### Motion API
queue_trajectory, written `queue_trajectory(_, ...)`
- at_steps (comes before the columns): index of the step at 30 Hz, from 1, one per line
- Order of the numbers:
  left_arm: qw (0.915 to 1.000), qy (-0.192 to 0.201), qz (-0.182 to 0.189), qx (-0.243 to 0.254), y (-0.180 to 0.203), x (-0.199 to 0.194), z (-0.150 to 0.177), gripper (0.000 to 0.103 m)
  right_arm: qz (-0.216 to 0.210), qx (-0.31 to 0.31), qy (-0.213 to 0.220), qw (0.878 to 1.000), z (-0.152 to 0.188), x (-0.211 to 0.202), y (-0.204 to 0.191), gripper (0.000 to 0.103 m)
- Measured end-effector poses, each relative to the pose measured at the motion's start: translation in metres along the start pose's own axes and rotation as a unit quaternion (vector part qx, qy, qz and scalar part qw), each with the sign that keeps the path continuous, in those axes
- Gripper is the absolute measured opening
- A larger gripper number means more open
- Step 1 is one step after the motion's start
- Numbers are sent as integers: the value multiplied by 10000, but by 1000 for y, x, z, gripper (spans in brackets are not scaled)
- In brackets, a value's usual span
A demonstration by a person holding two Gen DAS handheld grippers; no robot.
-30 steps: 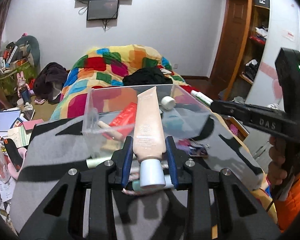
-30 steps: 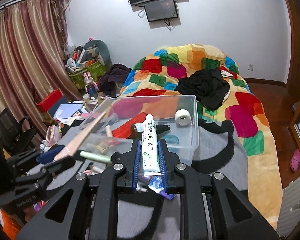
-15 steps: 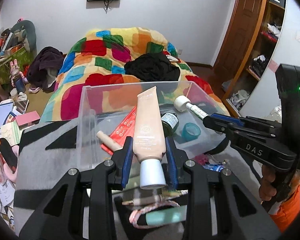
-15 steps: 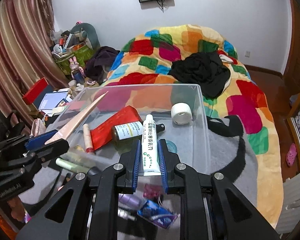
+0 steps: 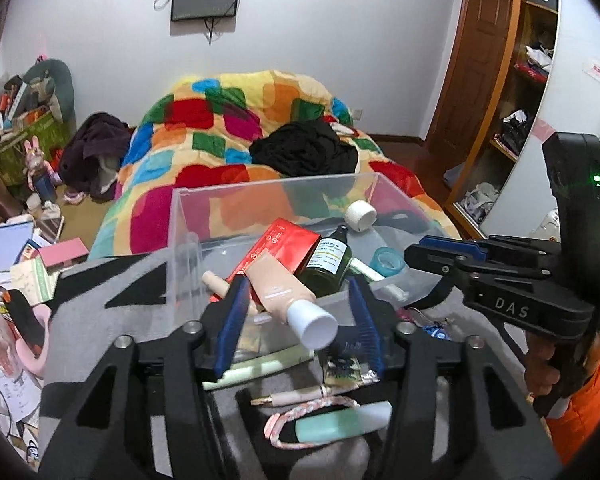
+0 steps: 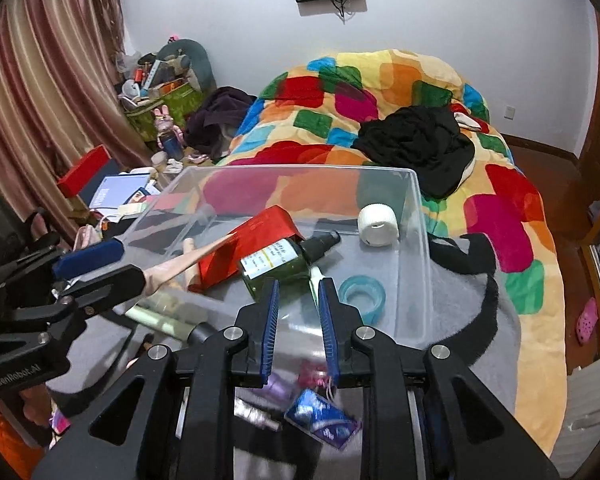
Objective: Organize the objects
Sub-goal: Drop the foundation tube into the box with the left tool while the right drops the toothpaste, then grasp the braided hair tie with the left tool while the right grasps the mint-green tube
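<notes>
A clear plastic bin (image 5: 188,236) (image 6: 414,240) stands on a grey and black blanket. It holds a red box (image 5: 288,244), a green bottle (image 6: 276,266), a white tape roll (image 6: 378,224), a teal tape ring (image 6: 362,292) and a white toothpaste tube (image 5: 366,272). My left gripper (image 5: 298,312) is open over the bin's near edge; the beige cream tube (image 5: 284,300) lies tilted between its jaws, loose. My right gripper (image 6: 298,306) is open and empty at the bin's near wall.
Loose items lie on the blanket in front of the bin: a mint tube (image 5: 340,424), a braided cord (image 5: 312,406), a blue packet (image 6: 320,424). A bed with a patchwork quilt (image 6: 380,92) is behind. Clutter fills the floor at left (image 5: 20,260).
Both grippers have opened. The left one let go of the beige tube, which tipped sideways. The right one released the toothpaste tube, which now lies in the bin.
</notes>
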State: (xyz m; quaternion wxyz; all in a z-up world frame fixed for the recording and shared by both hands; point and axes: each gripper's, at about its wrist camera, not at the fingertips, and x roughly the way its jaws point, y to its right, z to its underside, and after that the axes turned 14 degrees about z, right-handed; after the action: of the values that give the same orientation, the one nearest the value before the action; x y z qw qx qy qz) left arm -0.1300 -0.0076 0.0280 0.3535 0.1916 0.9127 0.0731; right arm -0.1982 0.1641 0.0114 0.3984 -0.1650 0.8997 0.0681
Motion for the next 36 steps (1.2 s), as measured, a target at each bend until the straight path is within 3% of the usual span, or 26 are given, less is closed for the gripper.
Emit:
queue_trajectory(4,9999,52,-37,92,5,-11,11,65,-116,50,49,9999,9,-14,8,24)
queue_trajectory(11,9999,-58,-112,-28,-2,-21,42,65,-247,-249,110,9993,32,-29,-2,24)
queue_trajectory(25,9964,-662,-36,-528,-36,3,78,40,-904,-1217,-382,9877,76,0,-76,24)
queue_trajectory(36,9962,-752,-42,-440,-33,11,89,38,-887,-1769,-449,9792,86,8,-97,25)
